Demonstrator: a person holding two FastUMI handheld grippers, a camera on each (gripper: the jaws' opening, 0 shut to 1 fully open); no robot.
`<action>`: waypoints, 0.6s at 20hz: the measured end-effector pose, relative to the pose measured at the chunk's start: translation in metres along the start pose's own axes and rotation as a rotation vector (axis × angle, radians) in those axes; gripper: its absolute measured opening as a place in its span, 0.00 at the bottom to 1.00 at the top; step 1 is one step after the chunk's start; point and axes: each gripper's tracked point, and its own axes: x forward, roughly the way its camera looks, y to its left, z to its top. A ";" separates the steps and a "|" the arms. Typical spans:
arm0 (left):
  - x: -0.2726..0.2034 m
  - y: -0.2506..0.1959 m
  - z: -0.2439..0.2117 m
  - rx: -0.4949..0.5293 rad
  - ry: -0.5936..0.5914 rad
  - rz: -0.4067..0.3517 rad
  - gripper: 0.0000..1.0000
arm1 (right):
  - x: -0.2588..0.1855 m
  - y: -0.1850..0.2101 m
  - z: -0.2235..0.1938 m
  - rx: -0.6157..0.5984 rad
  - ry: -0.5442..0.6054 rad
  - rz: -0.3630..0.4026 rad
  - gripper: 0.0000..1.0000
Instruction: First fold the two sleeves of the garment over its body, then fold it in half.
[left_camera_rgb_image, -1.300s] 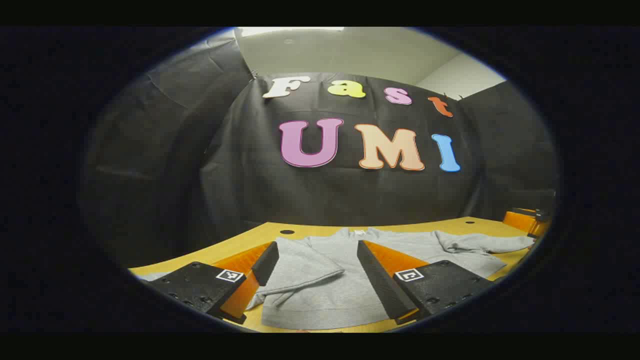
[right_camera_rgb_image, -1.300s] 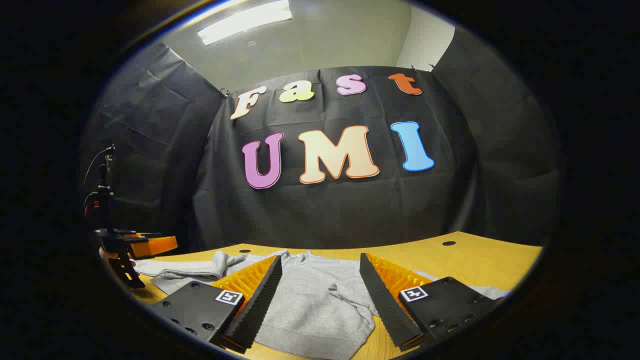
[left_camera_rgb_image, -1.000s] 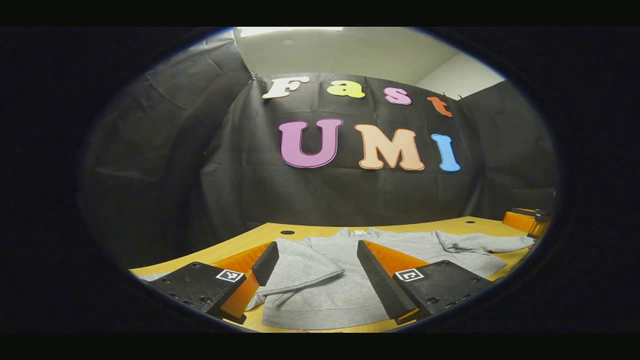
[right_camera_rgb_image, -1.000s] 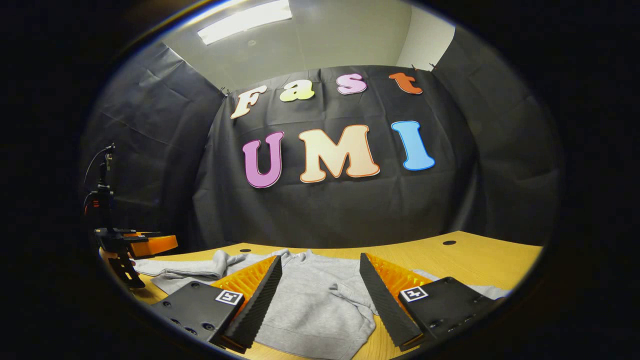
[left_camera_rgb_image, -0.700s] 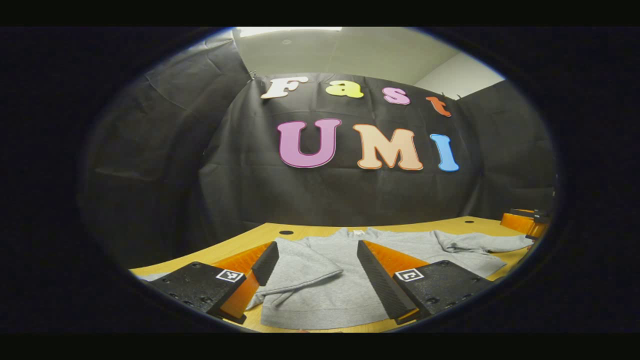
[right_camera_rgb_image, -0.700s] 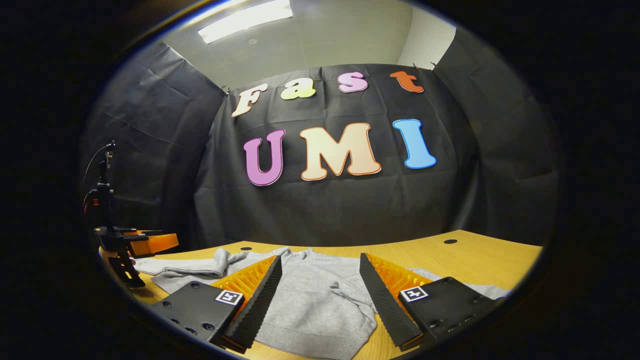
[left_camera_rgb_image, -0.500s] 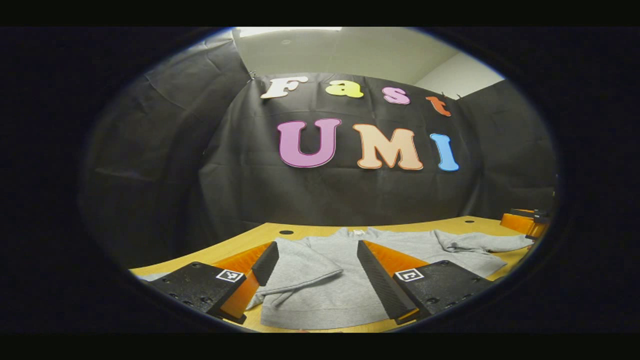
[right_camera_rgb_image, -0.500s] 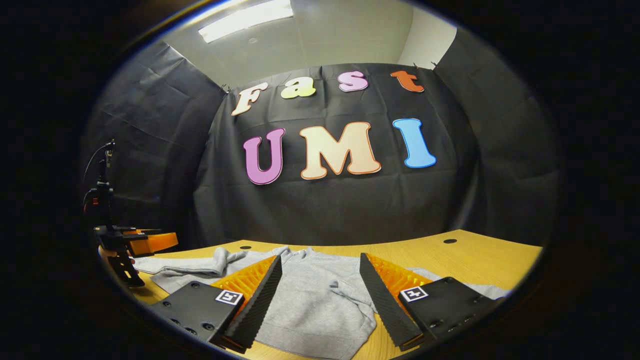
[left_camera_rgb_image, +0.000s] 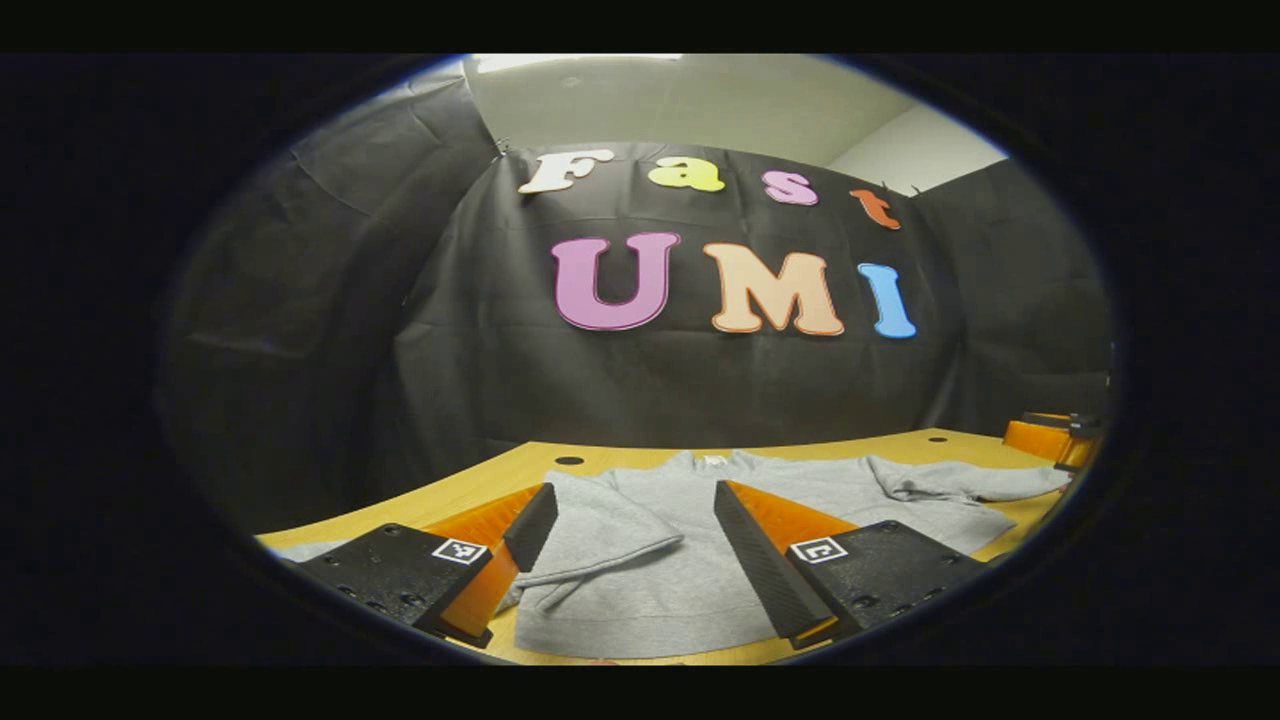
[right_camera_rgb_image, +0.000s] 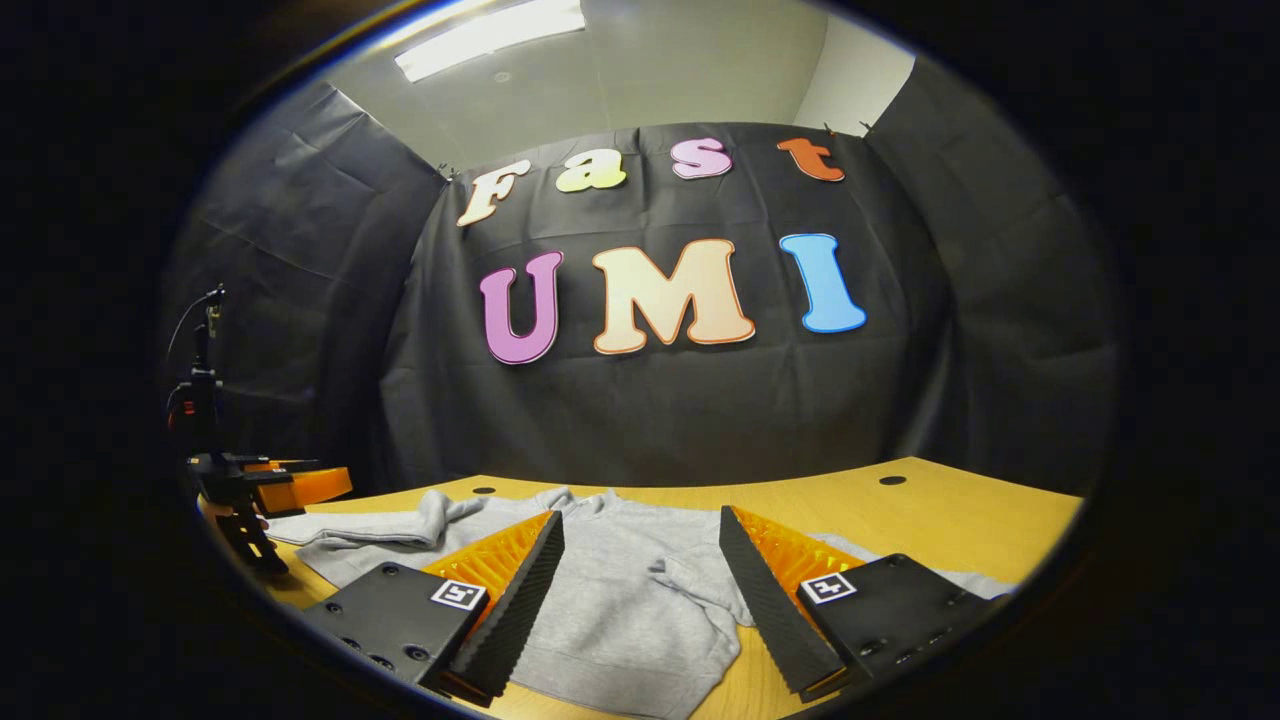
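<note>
A grey sweatshirt (left_camera_rgb_image: 690, 590) lies flat on the yellow table (left_camera_rgb_image: 470, 485), its hem nearest me. In the left gripper view, one sleeve (left_camera_rgb_image: 600, 530) is folded over the body, just beyond my open left gripper (left_camera_rgb_image: 630, 510), which holds nothing. The other sleeve (left_camera_rgb_image: 960, 483) lies bunched at the right, near the right gripper (left_camera_rgb_image: 1050, 438). In the right gripper view, my right gripper (right_camera_rgb_image: 640, 530) is open and low over the sweatshirt (right_camera_rgb_image: 600, 610), with a folded sleeve (right_camera_rgb_image: 690, 580) between its fingers. The left gripper (right_camera_rgb_image: 285, 487) sits at the far left beside the other sleeve (right_camera_rgb_image: 400, 525).
The table (right_camera_rgb_image: 950, 510) has small dark holes (right_camera_rgb_image: 888, 480) near its back edge, and bare wood to the right of the garment. A black stand with a cable (right_camera_rgb_image: 200, 400) rises at the far left. The black cloth wall closes the back.
Both views have shifted only slightly, with the wall a little higher in frame. The garment lies as before and both grippers stay open.
</note>
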 end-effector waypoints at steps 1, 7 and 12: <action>0.001 0.002 -0.001 0.005 -0.002 0.005 0.94 | -0.001 -0.009 0.007 -0.003 -0.003 -0.012 0.98; 0.008 0.009 -0.007 0.007 0.001 0.018 0.93 | -0.022 -0.107 0.022 -0.044 0.107 -0.152 0.98; 0.011 0.013 -0.014 0.012 0.016 0.022 0.94 | -0.057 -0.184 -0.013 -0.060 0.365 -0.259 0.98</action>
